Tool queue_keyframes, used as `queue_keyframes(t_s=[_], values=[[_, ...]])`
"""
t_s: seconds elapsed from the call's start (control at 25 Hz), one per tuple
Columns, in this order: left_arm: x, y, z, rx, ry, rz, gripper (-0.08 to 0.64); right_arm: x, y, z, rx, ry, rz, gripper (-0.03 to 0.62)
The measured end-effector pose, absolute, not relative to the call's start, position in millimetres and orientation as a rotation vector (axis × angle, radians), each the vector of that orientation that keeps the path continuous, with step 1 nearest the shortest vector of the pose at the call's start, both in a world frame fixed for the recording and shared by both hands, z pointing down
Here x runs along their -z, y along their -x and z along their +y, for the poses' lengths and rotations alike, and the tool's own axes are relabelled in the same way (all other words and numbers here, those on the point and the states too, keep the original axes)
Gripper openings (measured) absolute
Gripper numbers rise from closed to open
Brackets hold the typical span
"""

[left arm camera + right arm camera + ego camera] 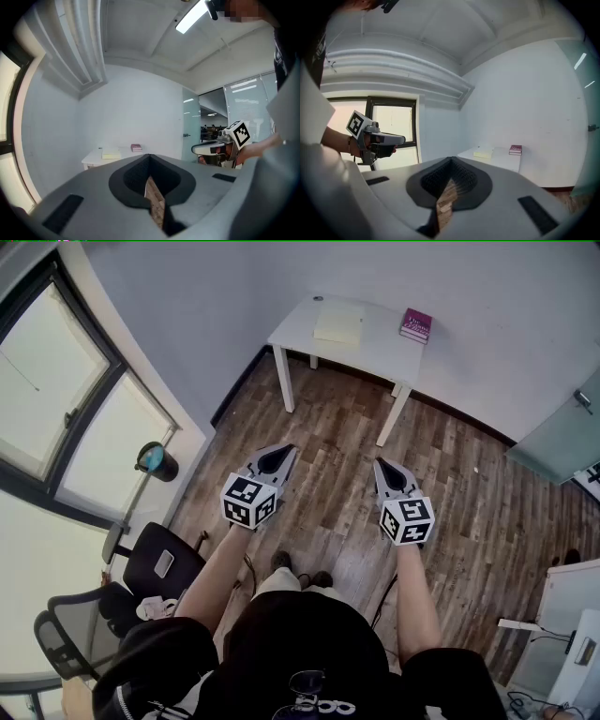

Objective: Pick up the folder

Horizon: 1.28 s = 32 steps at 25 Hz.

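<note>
A pale yellow folder (338, 324) lies on a white table (375, 341) against the far wall, beside a maroon book (415, 325). I stand well back from it on the wooden floor. My left gripper (287, 452) and right gripper (380, 464) are held side by side in front of me, pointing toward the table, both shut with nothing between the jaws. The left gripper view shows the folder (111, 154) and book (136, 147) small beyond its closed tips (149, 157). In the right gripper view the folder (483, 152) and book (515, 149) sit past its closed tips (451, 159).
A black office chair (89, 610) stands at my left by the large window (56, 418). A dark round object (155, 460) sits near the window wall. A glass door (562, 432) and white furniture (572, 610) are on the right. Wooden floor (347, 474) stretches between me and the table.
</note>
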State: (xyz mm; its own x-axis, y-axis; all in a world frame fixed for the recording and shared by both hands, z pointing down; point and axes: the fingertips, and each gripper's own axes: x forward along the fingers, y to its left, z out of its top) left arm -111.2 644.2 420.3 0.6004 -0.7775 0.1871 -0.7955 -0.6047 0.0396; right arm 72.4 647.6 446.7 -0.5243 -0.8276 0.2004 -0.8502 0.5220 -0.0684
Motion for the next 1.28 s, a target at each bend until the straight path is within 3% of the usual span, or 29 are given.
queue_keyframes(t_s=[0.72,1.28], values=[[-440.5,78.4,595.8,-0.222,-2.702,-1.278,0.021,-460.0,-100.1,607.4,-0.245,-1.478,-2.58,0.025],[-444.8,63.9,446.3,-0.221,-2.704,-1.274,0.021,-471.3,-114.6,461.8,-0.272,-1.473,-2.574,0.025]])
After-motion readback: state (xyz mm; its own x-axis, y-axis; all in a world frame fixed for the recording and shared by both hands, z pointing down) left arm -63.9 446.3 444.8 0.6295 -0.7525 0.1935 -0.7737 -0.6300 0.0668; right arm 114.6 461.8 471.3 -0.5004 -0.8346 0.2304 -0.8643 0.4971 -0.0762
